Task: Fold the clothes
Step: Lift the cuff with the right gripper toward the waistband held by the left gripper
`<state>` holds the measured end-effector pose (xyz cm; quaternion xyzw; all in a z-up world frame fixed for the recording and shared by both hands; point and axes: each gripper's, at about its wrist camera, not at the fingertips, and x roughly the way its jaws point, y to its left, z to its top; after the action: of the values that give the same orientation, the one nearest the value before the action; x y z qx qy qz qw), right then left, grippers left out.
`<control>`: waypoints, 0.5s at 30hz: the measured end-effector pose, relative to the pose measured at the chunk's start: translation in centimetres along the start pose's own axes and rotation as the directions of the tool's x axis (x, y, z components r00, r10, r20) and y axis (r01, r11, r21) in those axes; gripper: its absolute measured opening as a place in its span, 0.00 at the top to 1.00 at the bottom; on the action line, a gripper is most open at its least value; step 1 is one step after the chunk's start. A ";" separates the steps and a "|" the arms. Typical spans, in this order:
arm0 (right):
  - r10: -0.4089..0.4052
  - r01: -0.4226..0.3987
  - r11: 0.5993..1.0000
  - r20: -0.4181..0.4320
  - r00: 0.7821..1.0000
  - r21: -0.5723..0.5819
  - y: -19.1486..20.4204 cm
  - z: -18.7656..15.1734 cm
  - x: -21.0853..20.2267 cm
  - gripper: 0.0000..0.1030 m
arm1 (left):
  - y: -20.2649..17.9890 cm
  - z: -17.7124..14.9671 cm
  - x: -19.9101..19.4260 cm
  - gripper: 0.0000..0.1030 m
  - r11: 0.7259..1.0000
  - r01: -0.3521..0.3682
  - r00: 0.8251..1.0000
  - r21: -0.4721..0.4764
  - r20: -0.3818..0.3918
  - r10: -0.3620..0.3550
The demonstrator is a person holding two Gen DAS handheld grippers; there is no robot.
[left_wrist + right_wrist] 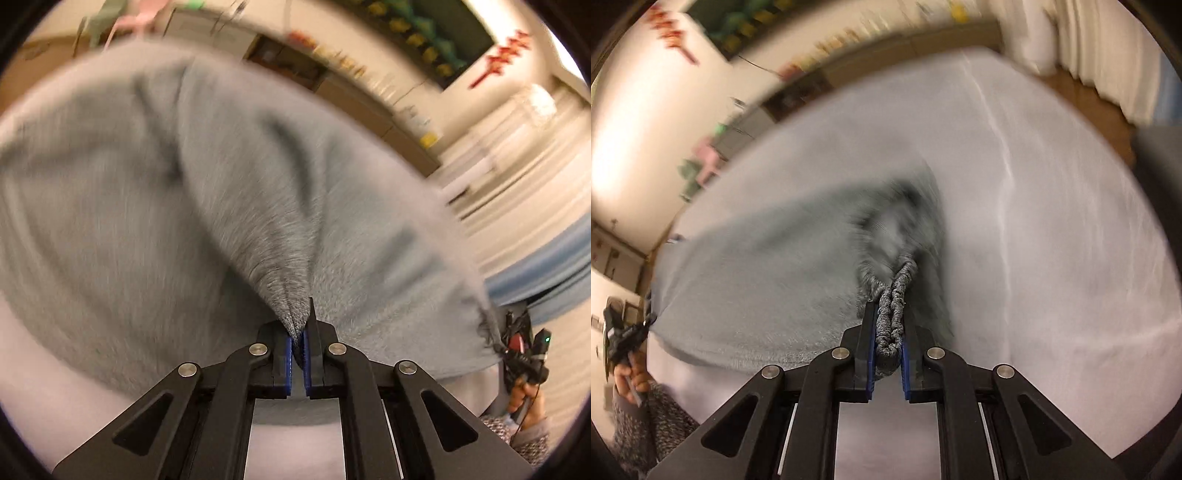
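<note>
A grey knit garment (155, 192) hangs stretched between my two grippers above a white surface (1052, 221). My left gripper (298, 339) is shut on a pinched corner of the garment. My right gripper (889, 332) is shut on a bunched, ribbed edge of the same garment (757, 266). In the left wrist view the right gripper (524, 350) shows at the far right, holding the other end. In the right wrist view the left gripper (624, 332) shows at the far left. Both views are motion-blurred.
The white surface (44, 369) lies under the garment. Wooden shelves with small items (332, 74) run along the far wall. White curtains (1082, 40) and wooden floor (1100, 110) lie beyond the surface. A blue cloth (546, 273) is at the right.
</note>
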<state>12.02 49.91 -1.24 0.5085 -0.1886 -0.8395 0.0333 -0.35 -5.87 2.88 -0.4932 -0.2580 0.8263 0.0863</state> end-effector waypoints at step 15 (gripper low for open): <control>-0.059 0.086 0.993 0.285 0.957 -0.086 7.9 7.0 -5.0 0.89 | -4.3 3.9 -4.0 0.95 0.997 0.079 0.975 -0.012 0.208 -0.075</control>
<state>7.28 45.84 8.57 0.3883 -0.1313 -0.9121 0.0002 -2.15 -5.14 9.64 -0.3947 -0.2926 0.8668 0.0858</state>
